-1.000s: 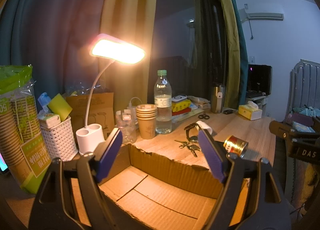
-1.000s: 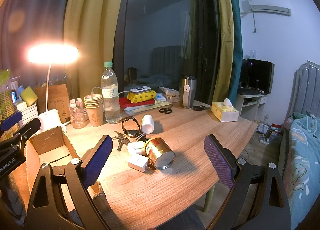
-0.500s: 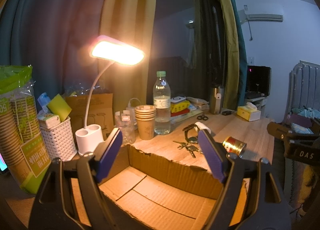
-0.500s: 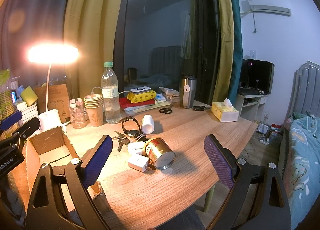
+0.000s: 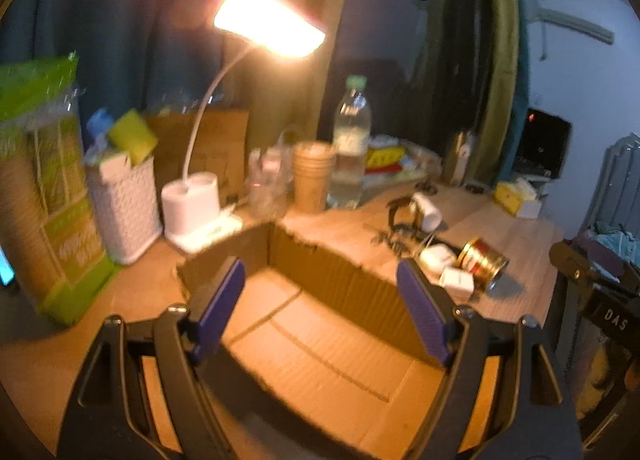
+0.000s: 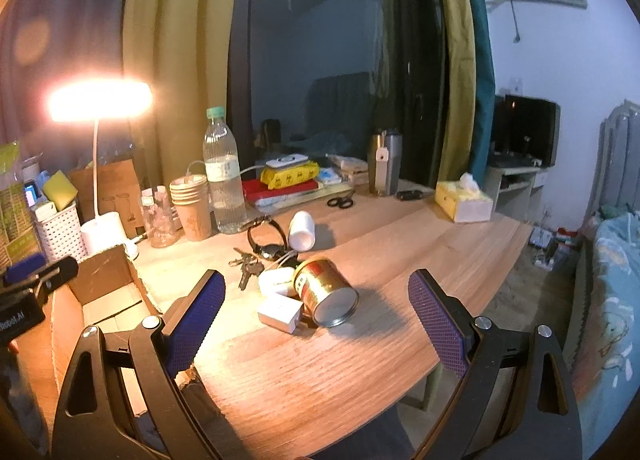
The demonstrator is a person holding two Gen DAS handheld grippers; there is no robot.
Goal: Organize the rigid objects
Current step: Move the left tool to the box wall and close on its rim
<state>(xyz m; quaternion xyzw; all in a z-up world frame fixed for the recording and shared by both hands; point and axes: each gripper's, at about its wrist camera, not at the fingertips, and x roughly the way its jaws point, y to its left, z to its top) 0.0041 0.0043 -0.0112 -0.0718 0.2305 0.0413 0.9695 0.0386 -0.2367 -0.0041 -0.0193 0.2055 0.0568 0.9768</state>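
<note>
- The left wrist view looks steeply down from close above the cardboard box (image 5: pixel 320 340) at the wooden table's (image 5: pixel 520 228) left end, facing the lamp (image 5: pixel 268 24) and back edge
- The right wrist view sits higher and further back near the front edge, facing the gold tin (image 6: pixel 326 292) mid-table
- Both views share box, lamp, tin, water bottle (image 6: pixel 223 176); each catches the other gripper at its margin

Glossy metal can (image 6: pixel 326 292); matt wood table (image 6: pixel 360 372); rough corrugated cardboard box (image 5: pixel 320 348).

Left hand-held gripper (image 5: pixel 320 292) risen and tilted down over cardboard box (image 5: pixel 320 340), view blurred
</note>
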